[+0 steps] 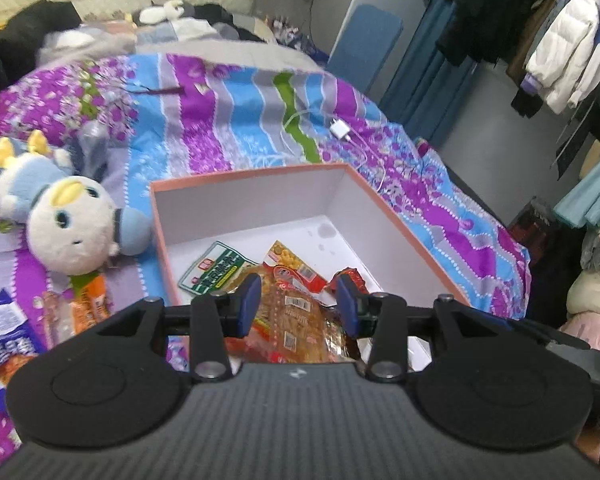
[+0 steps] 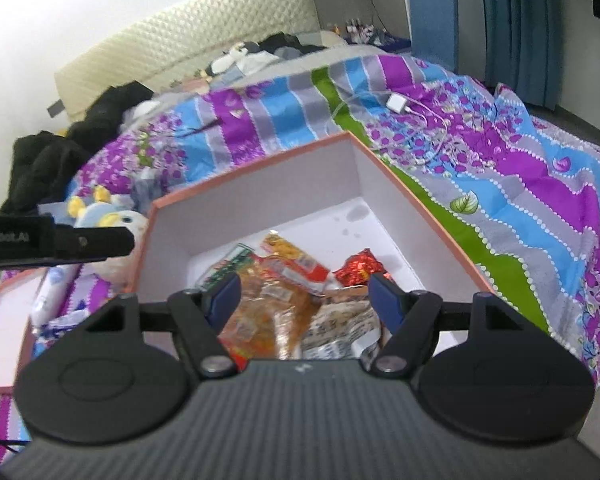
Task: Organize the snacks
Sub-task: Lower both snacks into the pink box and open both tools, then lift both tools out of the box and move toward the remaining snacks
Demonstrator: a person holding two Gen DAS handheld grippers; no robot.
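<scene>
The pink-rimmed box (image 1: 256, 178) sits on the patterned bedspread (image 1: 220, 120) and holds a pile of snack packets (image 1: 296, 312) against its near wall, among them a green-and-white packet (image 1: 214, 270) and a red foil packet (image 2: 358, 266). The left gripper (image 1: 298, 306) and the right gripper (image 2: 304, 300) both hang over that pile with jaws spread and nothing pinched between their blue pads (image 1: 249, 304). More snack packets (image 1: 84, 308) lie outside the box on the bedspread, just below a plush toy (image 1: 70, 222); a white charger (image 1: 340, 129) rests beyond the box.
</scene>
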